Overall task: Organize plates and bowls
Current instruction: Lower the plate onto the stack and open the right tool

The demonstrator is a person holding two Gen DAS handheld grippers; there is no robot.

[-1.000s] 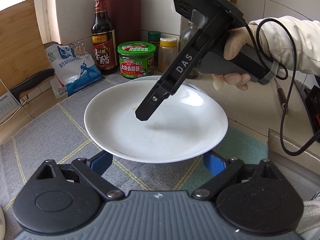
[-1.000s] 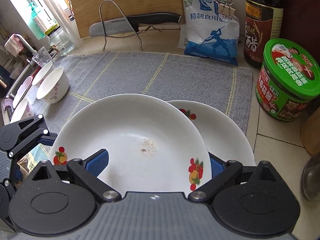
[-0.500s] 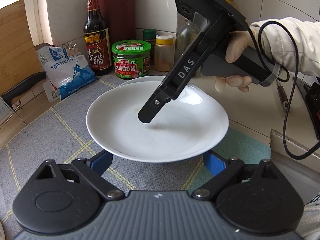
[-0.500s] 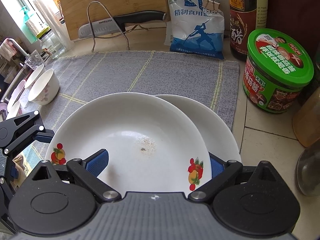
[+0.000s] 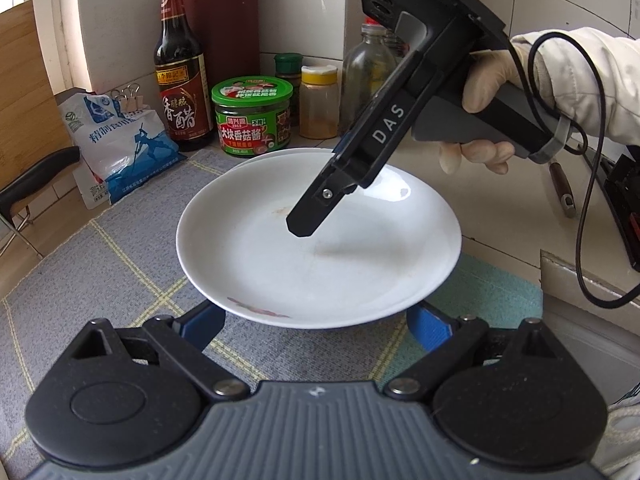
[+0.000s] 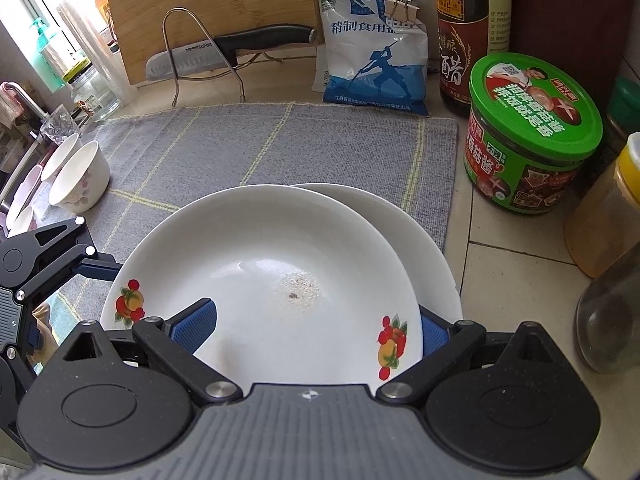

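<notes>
A white plate with fruit prints (image 6: 260, 276) hangs just above a second white plate (image 6: 432, 240) on the grey mat; it also shows in the left wrist view (image 5: 320, 256). My right gripper (image 6: 312, 326) has one finger above the plate's near rim and the other beneath it, shut on it. In the left wrist view its upper finger (image 5: 316, 212) reaches over the plate's middle. My left gripper (image 5: 316, 322) is open, its blue pads low on either side of the plate's near edge. Small white bowls (image 6: 78, 178) stand at the far left.
A grey mat (image 6: 280, 140) covers the counter. Behind it stand a green-lidded jar (image 6: 532, 132), a vinegar bottle (image 6: 468, 36), a salt bag (image 6: 372, 52), a knife on a wire rack (image 6: 224, 48) and a cutting board (image 6: 208, 8). Spice jars (image 5: 318, 100) line the wall.
The held plate has shifted toward the second plate and the jars, now overlapping it more. The left gripper has followed, staying open under the plate's near edge.
</notes>
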